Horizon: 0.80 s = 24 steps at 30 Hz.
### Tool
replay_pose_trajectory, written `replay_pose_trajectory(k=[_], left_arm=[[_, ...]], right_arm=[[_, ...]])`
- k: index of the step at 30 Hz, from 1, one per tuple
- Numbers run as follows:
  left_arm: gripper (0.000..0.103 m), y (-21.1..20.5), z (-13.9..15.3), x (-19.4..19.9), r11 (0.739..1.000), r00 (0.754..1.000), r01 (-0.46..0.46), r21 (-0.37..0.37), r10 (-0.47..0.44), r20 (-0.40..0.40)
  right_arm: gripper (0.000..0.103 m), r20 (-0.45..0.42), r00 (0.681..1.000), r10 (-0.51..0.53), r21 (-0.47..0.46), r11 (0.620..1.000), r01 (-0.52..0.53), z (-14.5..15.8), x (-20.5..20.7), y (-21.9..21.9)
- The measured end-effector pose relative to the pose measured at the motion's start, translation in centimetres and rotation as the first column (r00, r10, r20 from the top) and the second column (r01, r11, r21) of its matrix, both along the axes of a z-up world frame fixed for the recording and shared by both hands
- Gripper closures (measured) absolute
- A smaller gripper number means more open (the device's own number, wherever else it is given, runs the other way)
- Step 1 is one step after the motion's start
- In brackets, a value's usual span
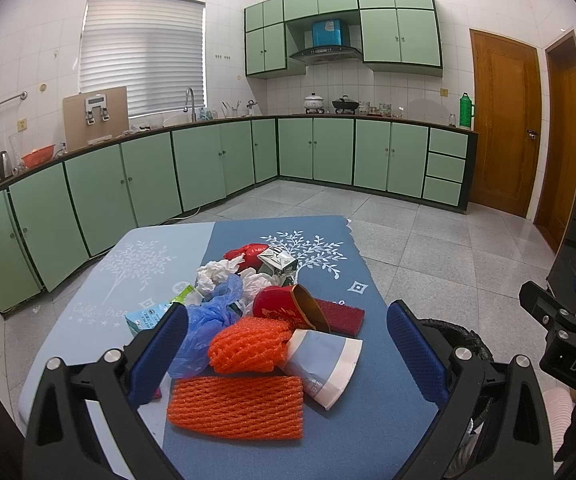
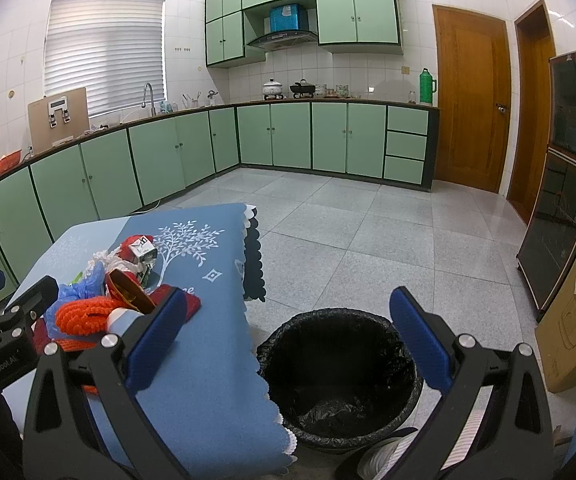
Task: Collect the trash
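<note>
A pile of trash lies on the blue-clothed table (image 1: 367,420): two orange foam nets (image 1: 236,406), a white and blue paper cup (image 1: 323,364), a red paper cup (image 1: 288,306), a blue plastic bag (image 1: 204,320), white crumpled tissue (image 1: 218,272), a crushed carton (image 1: 282,264) and a red scrub pad (image 1: 339,314). My left gripper (image 1: 288,348) is open and empty, hovering just before the pile. My right gripper (image 2: 288,336) is open and empty above the black-lined bin (image 2: 339,376) on the floor right of the table. The pile also shows in the right wrist view (image 2: 100,304).
Green kitchen cabinets (image 1: 208,164) run along the far walls. A cardboard box (image 2: 575,320) and a dark glass cabinet (image 2: 567,184) stand at the right. Wooden doors (image 2: 471,96) are at the back right. Grey tiled floor (image 2: 367,232) lies beyond the table.
</note>
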<state>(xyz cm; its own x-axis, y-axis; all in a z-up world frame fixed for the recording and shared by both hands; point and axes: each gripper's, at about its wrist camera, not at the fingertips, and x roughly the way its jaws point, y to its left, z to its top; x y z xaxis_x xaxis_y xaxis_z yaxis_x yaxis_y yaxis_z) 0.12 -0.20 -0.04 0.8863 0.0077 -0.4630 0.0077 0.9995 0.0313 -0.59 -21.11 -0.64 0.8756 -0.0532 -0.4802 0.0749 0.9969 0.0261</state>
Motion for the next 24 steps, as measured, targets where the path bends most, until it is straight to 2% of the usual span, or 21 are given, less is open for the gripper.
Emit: replay_pose_trajectory(k=[18, 24], left_arm=[[0.006, 0.4, -0.1, -0.1, 1.0, 1.0, -0.006, -0.006, 0.006, -0.005], [0.006, 1.6, 0.1, 0.5, 0.999, 0.999, -0.041, -0.013, 0.041, -0.007]], right_arm=[[0.005, -0.001, 1.0, 0.0, 0.003, 1.0, 0.0, 0.0, -0.1, -0.1], [0.005, -0.005, 1.0, 0.015, 0.006, 1.0, -0.015, -0.9, 0.7, 0.4]])
